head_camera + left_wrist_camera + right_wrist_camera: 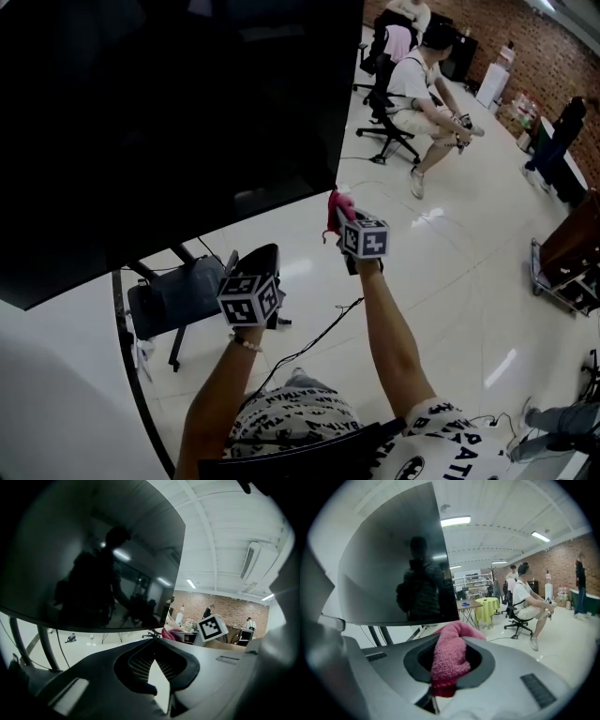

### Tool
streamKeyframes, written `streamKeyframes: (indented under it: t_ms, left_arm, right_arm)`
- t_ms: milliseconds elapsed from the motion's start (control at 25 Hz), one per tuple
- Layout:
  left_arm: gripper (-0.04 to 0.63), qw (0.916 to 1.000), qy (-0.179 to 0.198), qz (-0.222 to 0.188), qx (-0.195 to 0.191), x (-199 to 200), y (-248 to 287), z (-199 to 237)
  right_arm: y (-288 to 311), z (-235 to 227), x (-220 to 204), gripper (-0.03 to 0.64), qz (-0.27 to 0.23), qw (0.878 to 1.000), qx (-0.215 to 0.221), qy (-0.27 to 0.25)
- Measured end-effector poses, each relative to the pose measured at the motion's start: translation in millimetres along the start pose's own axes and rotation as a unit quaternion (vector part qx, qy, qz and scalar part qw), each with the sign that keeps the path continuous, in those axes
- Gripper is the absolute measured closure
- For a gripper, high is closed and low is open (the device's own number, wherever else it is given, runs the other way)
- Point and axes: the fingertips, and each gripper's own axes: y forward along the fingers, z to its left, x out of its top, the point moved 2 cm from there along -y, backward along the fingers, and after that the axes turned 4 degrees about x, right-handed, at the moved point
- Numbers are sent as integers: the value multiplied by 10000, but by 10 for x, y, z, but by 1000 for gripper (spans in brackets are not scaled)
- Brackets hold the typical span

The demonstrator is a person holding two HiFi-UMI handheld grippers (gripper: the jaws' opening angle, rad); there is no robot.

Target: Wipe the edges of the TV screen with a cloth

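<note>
Holding the right gripper up at the TV screen, we have its jaws clamped tight on the pink cloth, which bulges out over the tips. The cloth sits just under the screen's lower right corner; from here we cannot tell whether it touches the edge. Our left gripper hangs lower and to the left, below the bottom edge and apart from it, with its jaws closed together and nothing between them. Under that bottom edge the dark stand legs run down behind the left gripper. Past the right edge the glossy white floor lies open, so we have room on that side. A seated person on an office chair is well apart, over by the brick wall.
</note>
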Motion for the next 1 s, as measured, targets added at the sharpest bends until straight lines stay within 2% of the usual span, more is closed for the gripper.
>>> streamKeyframes:
  t_ms: [160,360,560,720,880,1000]
  left_arm:
    - [595,10000,-42,0,-10,66,-14,218]
    - [595,9997,-67,130,170,-35,-301,563]
    - [595,9997,83,181,123,5,-365,701]
    - [595,9993,-287,222,4,-123,-525,825]
    - [595,9980,-610,131,-94,-48,-661,881]
    - [595,9983,-544,122,-164,42,-659,883]
  right_arm:
    - [-418,339,97,555,-179,9994,278,49]
    - [-646,1090,-136,555,-96,9980,622,1]
    - [-621,1458,-140,555,-106,9984,552,58]
    - [-587,1782,-300,557,8,9984,556,-61]
    - [-644,1983,-287,557,7,9980,625,10]
    - [-686,2007,-212,557,7,9986,534,-22]
